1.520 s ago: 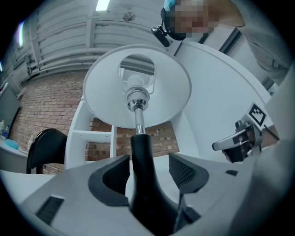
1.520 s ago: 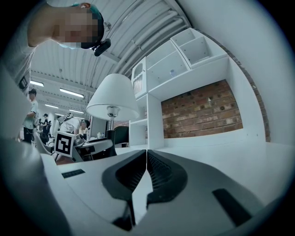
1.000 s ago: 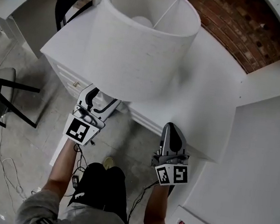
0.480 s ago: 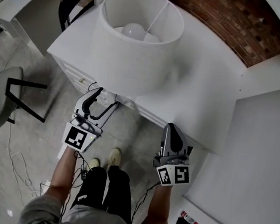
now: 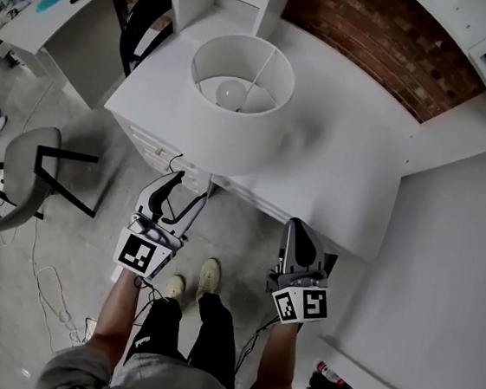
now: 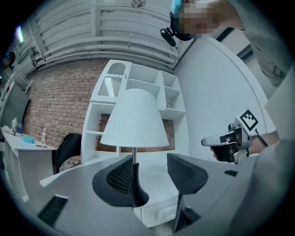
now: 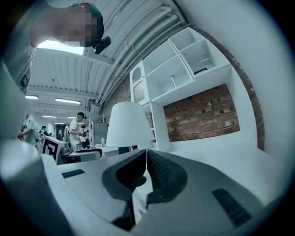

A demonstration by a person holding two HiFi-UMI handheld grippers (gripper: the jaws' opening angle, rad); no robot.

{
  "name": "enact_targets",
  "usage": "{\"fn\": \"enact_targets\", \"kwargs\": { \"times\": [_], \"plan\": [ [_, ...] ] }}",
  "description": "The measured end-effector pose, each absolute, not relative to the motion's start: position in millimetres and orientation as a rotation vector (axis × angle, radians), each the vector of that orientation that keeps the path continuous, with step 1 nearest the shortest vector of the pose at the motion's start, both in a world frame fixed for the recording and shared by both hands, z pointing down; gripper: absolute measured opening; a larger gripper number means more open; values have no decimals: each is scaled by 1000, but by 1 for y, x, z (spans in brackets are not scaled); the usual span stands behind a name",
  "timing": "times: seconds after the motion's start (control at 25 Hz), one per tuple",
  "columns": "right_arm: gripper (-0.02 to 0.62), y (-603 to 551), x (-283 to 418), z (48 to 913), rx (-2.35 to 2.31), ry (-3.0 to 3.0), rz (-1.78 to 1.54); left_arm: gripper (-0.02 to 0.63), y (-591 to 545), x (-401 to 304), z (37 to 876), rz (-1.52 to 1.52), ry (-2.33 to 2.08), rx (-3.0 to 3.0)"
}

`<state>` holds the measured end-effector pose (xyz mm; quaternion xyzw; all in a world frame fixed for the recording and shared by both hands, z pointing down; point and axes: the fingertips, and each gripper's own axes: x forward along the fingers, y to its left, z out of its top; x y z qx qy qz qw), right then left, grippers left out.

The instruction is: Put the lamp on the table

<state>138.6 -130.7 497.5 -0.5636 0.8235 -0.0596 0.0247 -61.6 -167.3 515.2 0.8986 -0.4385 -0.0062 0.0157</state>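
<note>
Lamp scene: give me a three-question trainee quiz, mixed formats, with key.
1. True or false: the lamp stands on the white table.
2. Which gripper has its jaws together? A) left gripper B) right gripper C) both
3. Short answer: what does the left gripper hold?
Key: 1 true. 2 B; the left gripper's jaws are apart, though they have just been closing slightly. 3 nothing; the lamp stands on the table beyond both grippers.

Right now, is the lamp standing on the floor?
No, the lamp stands upright on the white table, close to its front edge.
</note>
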Motion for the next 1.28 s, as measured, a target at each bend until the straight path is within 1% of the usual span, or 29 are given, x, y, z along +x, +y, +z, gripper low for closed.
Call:
{"fn": "enact_targets", "kwargs": {
  "times": [0.08, 0.52, 0.68, 1.04, 1.28],
  "plan": [
    [25, -129, 136, 485, -1742, 2556, -176, 233, -164, -63, 504, -16, -1361, 2781],
    [25, -108, 128, 408, -1745, 2574, -151, 177, -140, -73, 423, 10, -1353, 2782],
    [25, -98, 123, 391, -1751, 2577, -144, 149, -131, -73, 395, 8, -1343, 2812],
    [25, -75, 121, 357, -1752, 2539, -183, 132, -113, -79, 350, -4, -1359, 2796],
    [25, -69, 123, 345, -1773, 2523, -177, 108, -104, -66, 328, 7, -1299, 2840]
  ]
}}
